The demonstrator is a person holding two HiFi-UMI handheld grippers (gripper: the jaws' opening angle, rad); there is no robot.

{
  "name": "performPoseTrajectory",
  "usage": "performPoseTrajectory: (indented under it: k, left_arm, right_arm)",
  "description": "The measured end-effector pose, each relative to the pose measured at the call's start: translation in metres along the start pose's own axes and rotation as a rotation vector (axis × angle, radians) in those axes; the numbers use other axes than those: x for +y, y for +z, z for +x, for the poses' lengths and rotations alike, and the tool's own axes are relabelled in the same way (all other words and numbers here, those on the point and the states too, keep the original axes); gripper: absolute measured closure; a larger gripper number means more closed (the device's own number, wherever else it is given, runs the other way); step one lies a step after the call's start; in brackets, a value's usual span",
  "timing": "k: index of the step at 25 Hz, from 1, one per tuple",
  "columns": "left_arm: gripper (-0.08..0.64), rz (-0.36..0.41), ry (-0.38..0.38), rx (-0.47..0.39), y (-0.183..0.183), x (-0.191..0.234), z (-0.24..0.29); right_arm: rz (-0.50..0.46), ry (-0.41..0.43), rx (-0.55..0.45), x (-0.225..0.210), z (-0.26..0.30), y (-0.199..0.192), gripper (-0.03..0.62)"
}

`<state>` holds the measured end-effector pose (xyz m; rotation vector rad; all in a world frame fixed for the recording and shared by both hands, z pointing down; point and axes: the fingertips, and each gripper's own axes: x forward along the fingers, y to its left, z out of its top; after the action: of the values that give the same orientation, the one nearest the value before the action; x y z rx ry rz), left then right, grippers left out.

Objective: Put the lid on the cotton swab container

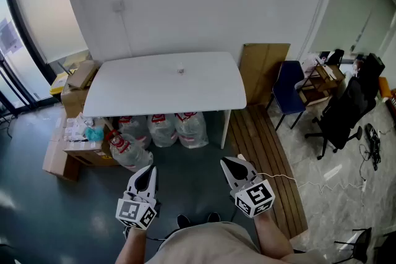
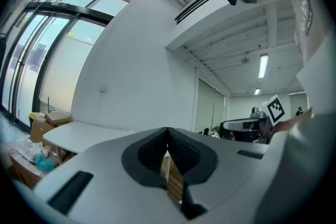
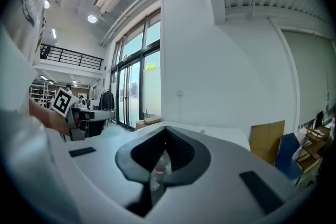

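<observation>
A small clear container [image 1: 180, 70] stands near the middle of the white table [image 1: 124, 86], far ahead of both grippers; it is too small to tell a lid from it. In the right gripper view it shows as a tiny speck [image 3: 202, 131] on the tabletop. My left gripper [image 1: 149, 171] and right gripper [image 1: 231, 161] hang close to the person's body, above the grey floor and well short of the table. Both have their jaws together with nothing held. The left gripper [image 2: 167, 132] and the right gripper [image 3: 166, 131] both point about level toward the table.
Several clear plastic bags [image 1: 164, 130] lie under the table. Cardboard boxes [image 1: 74, 86] are stacked at its left end. A cardboard sheet [image 1: 263, 65] leans on the wall, next to a blue chair [image 1: 288, 89] and a black office chair [image 1: 343, 114]. A wooden floor strip [image 1: 263, 157] runs on the right.
</observation>
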<state>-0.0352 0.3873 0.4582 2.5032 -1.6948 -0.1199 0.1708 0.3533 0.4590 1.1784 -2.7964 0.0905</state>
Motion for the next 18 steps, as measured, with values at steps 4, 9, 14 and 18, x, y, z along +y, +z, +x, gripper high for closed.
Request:
performPoseTrajectory:
  k: [4,9,14,18]
  left_arm:
    - [0.555,0.002,0.004,0.001,0.000,0.003,-0.002]
    - [0.555,-0.005,0.002,0.001,-0.002,0.003,-0.003]
    - [0.555,-0.006,0.006,-0.005,0.000,0.006,-0.003]
    - [0.555,-0.019,0.010,-0.001,-0.005,0.012,-0.006]
  right_arm:
    - [0.001,0.008,0.003,0.003,0.002,-0.001,0.578]
    - [0.002,0.011,-0.004,0.005,-0.001,-0.004,0.578]
    - [-0.015,0.023,0.013,0.011,-0.001,-0.008,0.578]
    - [-0.005,0.018,0.019,0.015,0.001,-0.011,0.578]
